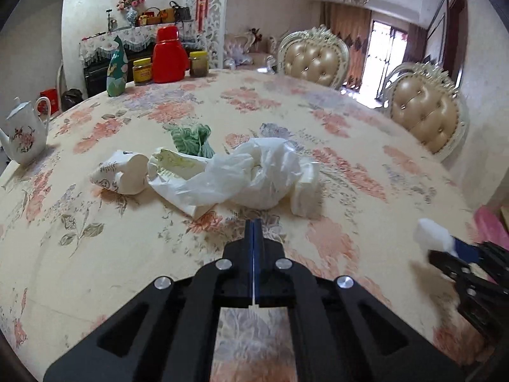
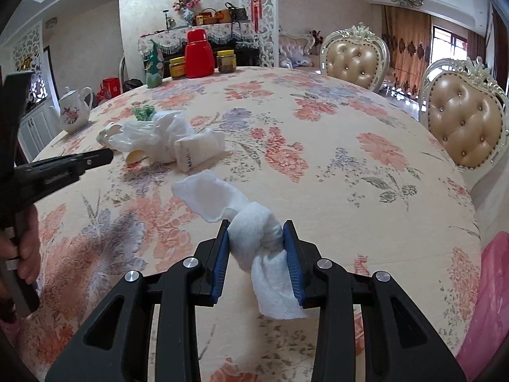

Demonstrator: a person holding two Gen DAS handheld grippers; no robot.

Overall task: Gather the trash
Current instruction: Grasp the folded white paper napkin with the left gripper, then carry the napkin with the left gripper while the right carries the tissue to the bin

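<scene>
A heap of trash lies mid-table: a white plastic bag (image 1: 254, 172), a crushed paper cup (image 1: 122, 172), a green wrapper (image 1: 192, 138) and a folded tissue pack (image 1: 307, 187). My left gripper (image 1: 254, 222) is shut and empty, just short of the heap. My right gripper (image 2: 257, 227) is shut on a twisted white tissue (image 2: 254, 229), held above the tablecloth. The right gripper also shows at the right edge of the left wrist view (image 1: 445, 251), the tissue (image 1: 429, 232) sticking out. The heap (image 2: 159, 137) lies far left in the right wrist view.
A round table with a floral cloth (image 1: 318, 111). A white teapot (image 1: 24, 133) stands at the left edge. A red thermos (image 1: 167, 55), jars (image 1: 142, 71) and a green bottle (image 1: 117, 70) stand at the far side. Two padded chairs (image 1: 313, 55) on the right. Something pink (image 2: 490, 302) at the right edge.
</scene>
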